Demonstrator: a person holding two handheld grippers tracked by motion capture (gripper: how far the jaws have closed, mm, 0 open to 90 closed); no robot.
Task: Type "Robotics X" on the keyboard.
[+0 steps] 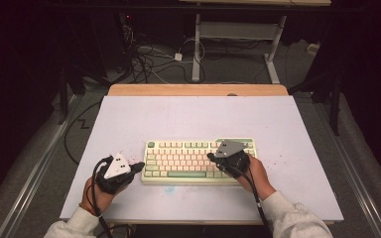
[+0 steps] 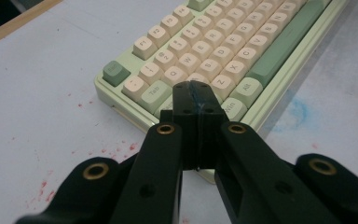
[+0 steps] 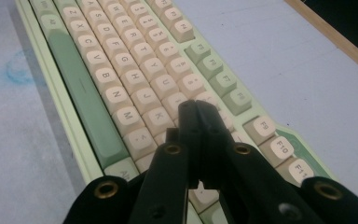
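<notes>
High view: a cream-and-green mechanical keyboard (image 1: 198, 161) lies near the front middle of a pale table top (image 1: 193, 119), its long axis running left to right across the person's front.
Left gripper (image 1: 139, 167): jaws pressed together with nothing between them; the tip points rightward and sits just beside the keyboard's left end.
Right gripper (image 1: 211, 156): jaws likewise closed and empty; it hangs over the right half of the keys, tip pointing leftward toward the middle.
Left gripper view: the closed tip (image 2: 196, 95) hovers over the lower left corner keys, near the Tab key (image 2: 154, 91) and the Win key (image 2: 234, 108); whether it touches a cap cannot be told.
Right gripper view: the closed tip (image 3: 193, 112) lies above the keys just past K (image 3: 159, 116), with the function row (image 3: 228, 79) to its right and the green space bar (image 3: 81, 88) to its left.
Key relation: the right gripper is already over the keys, the left one only at the edge, so the right is nearer for a press; the keys lie straight below each tip.
Likely step: poking keys with closed tips, judged from the pose.
Surroundings: red specks (image 1: 273, 158) and a faint blue smear (image 1: 169, 188) mark the table top; cables (image 1: 149, 64) and desk legs (image 1: 196, 49) lie on the floor beyond.
In the way: nothing stands between either tip and the keys.
</notes>
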